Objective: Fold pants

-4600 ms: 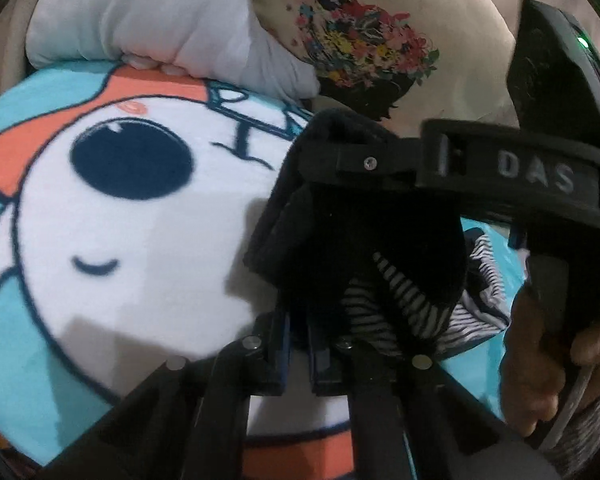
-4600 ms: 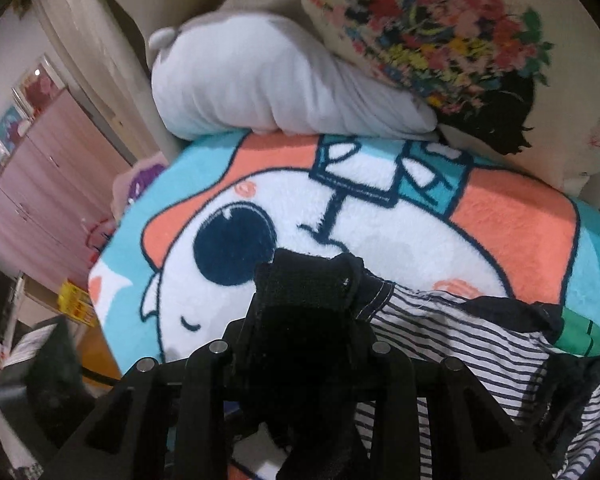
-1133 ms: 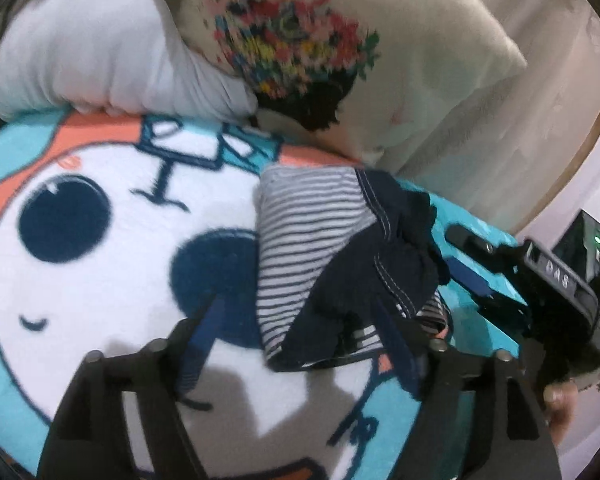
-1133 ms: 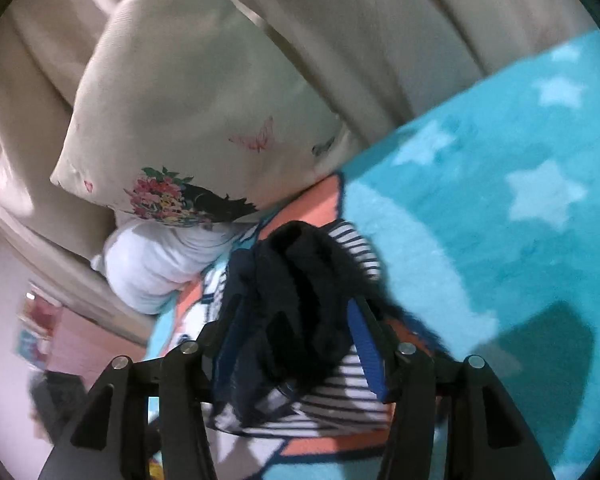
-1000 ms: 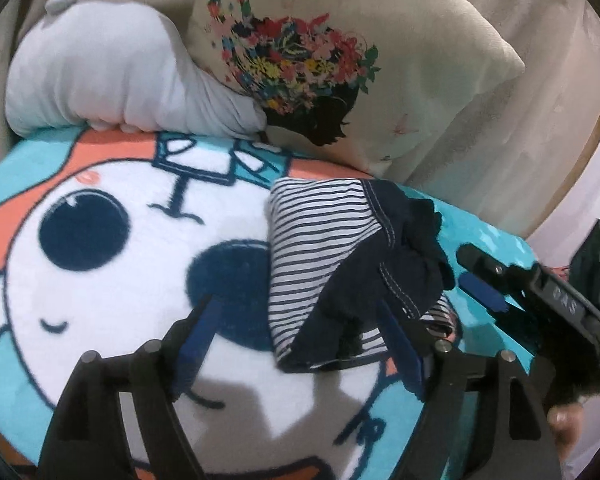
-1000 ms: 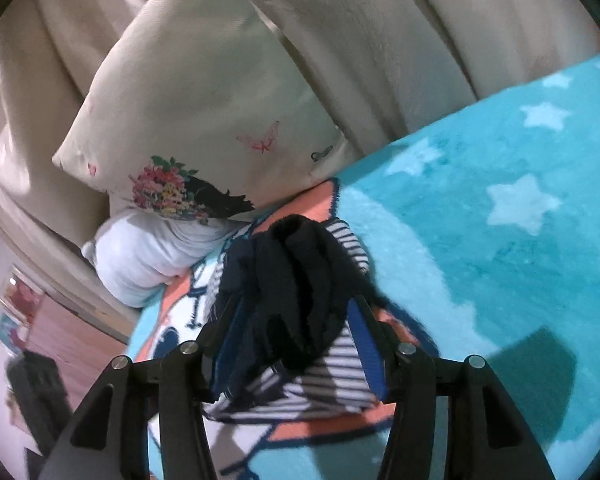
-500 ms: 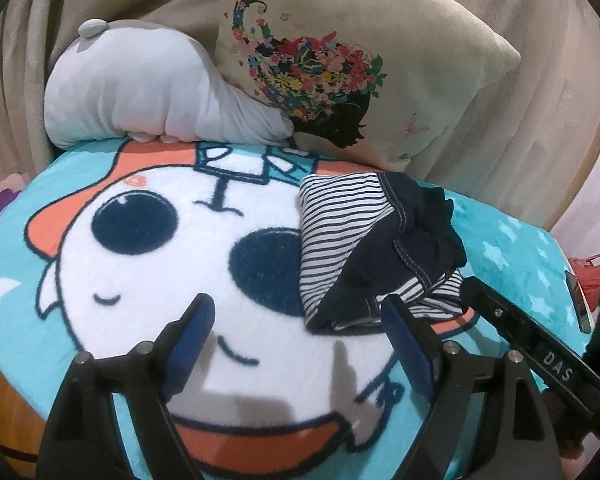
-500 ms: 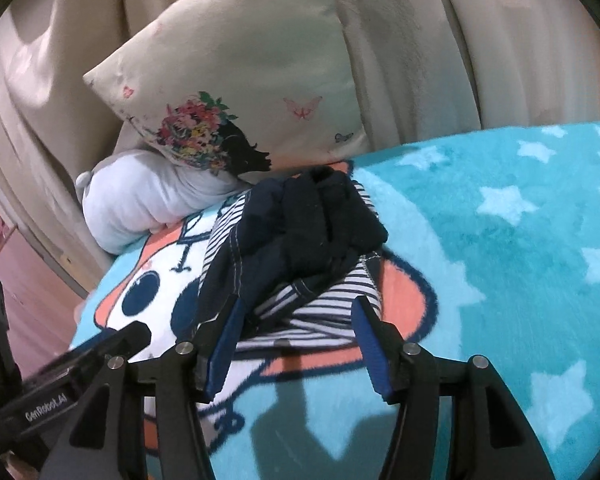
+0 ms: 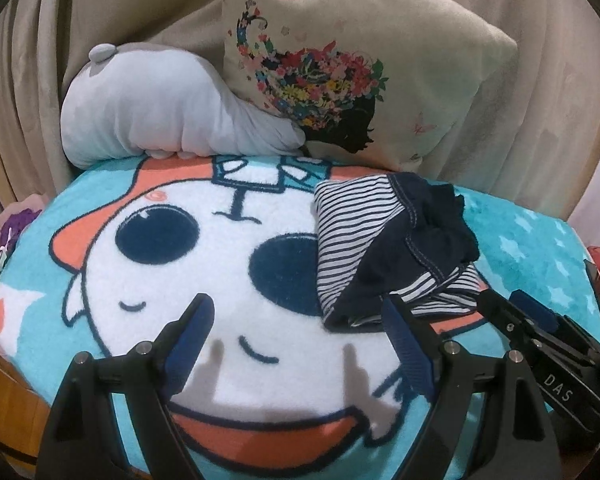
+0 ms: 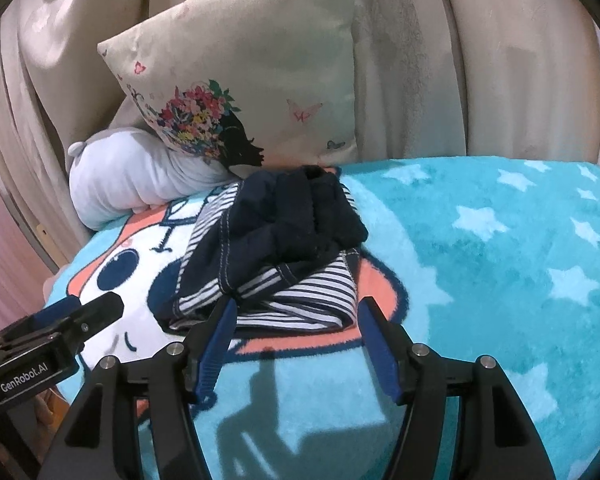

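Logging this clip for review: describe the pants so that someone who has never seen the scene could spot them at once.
Find the turquoise cartoon-face blanket. In front of the floral cushion lies a small folded bundle, the pants. It is the only navy item with white stripes, unlike the plain grey plush pillow.

Count: 1 folded pants (image 9: 384, 248) bundle, navy and striped. 2 grippers: left gripper (image 9: 296, 330), right gripper (image 10: 294, 326), both spread wide, nothing between the fingers. 1 cartoon blanket (image 9: 188, 280). 2 cushions: 1 floral pillow (image 9: 340, 68), 1 grey plush (image 9: 160, 108). 1 beige curtain (image 10: 500, 60).
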`<action>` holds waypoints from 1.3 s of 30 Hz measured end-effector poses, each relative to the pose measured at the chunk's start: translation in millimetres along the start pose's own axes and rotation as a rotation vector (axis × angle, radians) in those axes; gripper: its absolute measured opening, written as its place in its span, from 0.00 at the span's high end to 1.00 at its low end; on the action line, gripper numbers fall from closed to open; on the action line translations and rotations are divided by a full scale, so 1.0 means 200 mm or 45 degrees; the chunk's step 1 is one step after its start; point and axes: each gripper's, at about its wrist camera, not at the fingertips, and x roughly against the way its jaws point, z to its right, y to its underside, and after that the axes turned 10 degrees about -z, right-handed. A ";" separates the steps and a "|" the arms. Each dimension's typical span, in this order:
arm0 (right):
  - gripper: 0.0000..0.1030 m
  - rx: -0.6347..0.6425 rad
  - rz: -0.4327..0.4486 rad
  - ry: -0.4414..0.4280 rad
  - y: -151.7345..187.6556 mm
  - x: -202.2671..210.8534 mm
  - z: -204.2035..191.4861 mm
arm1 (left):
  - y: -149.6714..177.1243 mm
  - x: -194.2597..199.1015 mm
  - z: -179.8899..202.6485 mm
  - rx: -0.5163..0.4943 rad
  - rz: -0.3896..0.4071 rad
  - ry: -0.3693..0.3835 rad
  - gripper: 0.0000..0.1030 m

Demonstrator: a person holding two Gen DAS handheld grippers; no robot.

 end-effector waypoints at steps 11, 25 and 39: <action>0.35 0.033 -0.042 0.070 0.01 -0.06 -0.01 | 0.00 -0.08 -0.03 0.006 -0.058 -0.023 0.18; 0.34 0.071 -0.067 0.095 0.03 -0.09 -0.05 | 0.02 -0.08 -0.02 0.000 -0.033 -0.075 0.18; 0.33 0.064 -0.065 0.094 0.03 -0.05 -0.03 | 0.04 -0.06 -0.03 0.009 -0.023 -0.079 0.18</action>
